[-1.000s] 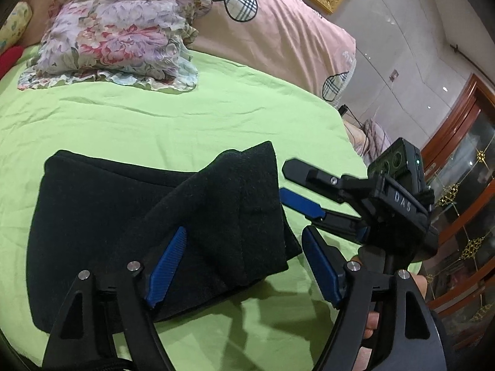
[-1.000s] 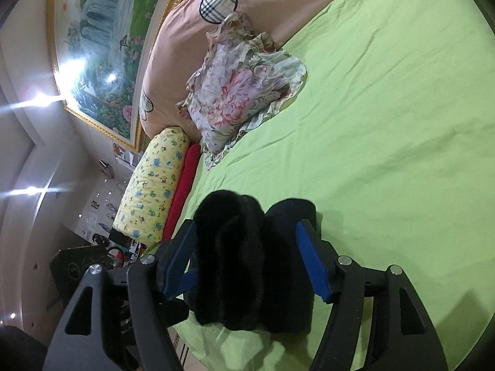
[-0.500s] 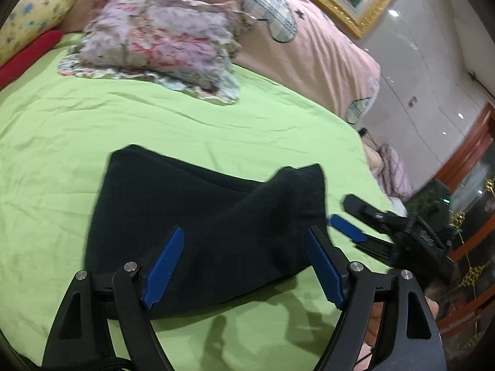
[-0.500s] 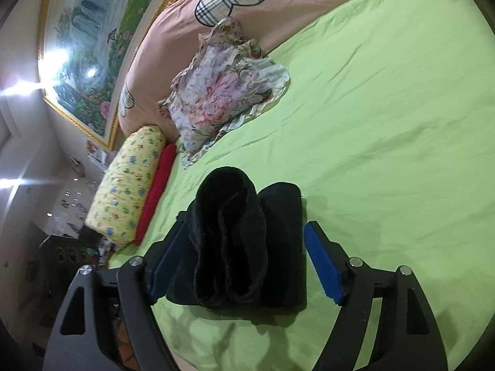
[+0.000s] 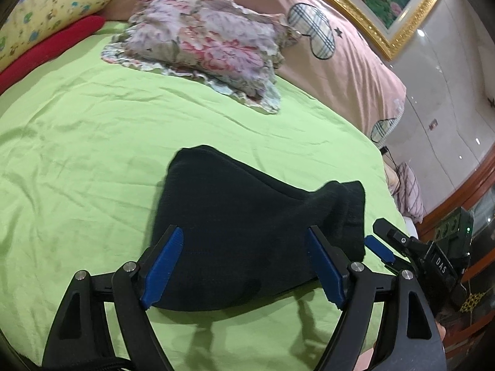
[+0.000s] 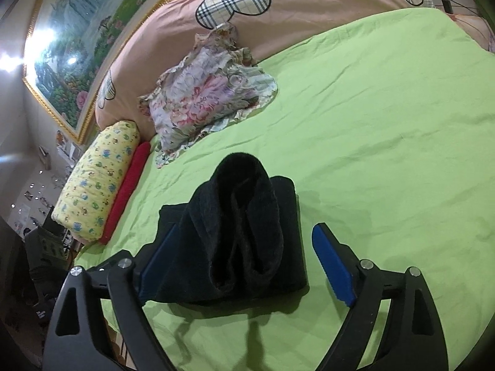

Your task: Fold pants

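Note:
The black pants (image 5: 247,232) lie folded in a thick bundle on the green sheet (image 5: 77,154). My left gripper (image 5: 244,267) is open, with its blue pads apart on either side of the bundle's near edge and not pressing it. The right gripper (image 5: 380,241) shows at the bundle's right end, just clear of the cloth. In the right wrist view the pants (image 6: 241,238) sit between the pads of my right gripper (image 6: 244,262), whose jaws are opening. Its right pad stands well off the cloth. Its left pad is half hidden behind the bundle's edge.
A floral pillow (image 5: 210,40) lies at the head of the bed, with a yellow bolster (image 5: 46,3) and a red one (image 5: 46,52) to its left. The pink headboard cushion (image 5: 340,55) rises behind. The bed's edge and a wooden cabinet (image 5: 473,185) are on the right.
The right gripper's jaws have widened and let the pants' end down onto the bundle, then drawn back from it. The left gripper has swung, so the pants now sit centred between its pads.

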`<move>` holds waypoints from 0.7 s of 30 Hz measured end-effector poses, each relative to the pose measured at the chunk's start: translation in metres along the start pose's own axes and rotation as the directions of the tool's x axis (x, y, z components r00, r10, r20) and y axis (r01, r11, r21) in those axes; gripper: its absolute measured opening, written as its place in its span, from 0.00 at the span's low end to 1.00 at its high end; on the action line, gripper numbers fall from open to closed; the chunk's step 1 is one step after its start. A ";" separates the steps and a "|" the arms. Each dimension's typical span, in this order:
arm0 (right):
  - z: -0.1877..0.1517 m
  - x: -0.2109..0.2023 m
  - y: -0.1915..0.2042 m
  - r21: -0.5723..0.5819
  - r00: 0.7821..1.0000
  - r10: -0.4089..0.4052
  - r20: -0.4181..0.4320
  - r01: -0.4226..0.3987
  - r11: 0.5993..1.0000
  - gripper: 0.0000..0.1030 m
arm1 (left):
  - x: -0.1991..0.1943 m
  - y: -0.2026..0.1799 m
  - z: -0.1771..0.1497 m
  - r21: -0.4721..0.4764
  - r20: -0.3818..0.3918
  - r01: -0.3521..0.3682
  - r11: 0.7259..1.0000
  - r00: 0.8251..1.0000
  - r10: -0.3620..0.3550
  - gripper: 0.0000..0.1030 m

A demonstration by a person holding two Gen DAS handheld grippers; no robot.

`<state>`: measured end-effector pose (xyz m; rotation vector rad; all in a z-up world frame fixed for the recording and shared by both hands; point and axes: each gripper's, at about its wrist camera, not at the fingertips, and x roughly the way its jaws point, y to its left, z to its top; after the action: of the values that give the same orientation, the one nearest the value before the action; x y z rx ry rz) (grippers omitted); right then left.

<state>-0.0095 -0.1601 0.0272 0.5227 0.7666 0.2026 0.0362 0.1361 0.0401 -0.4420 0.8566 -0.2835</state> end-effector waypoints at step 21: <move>-0.011 0.007 0.027 -0.083 0.995 -0.097 0.014 0.098 0.992 0.85 | 0.010 0.029 0.002 -0.011 -0.023 -0.147 0.989 0.989 0.147 0.80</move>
<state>-0.0123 -0.1299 0.0302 0.4054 0.7684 0.1405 0.0456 0.1580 0.0207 -0.3854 0.9085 -0.1475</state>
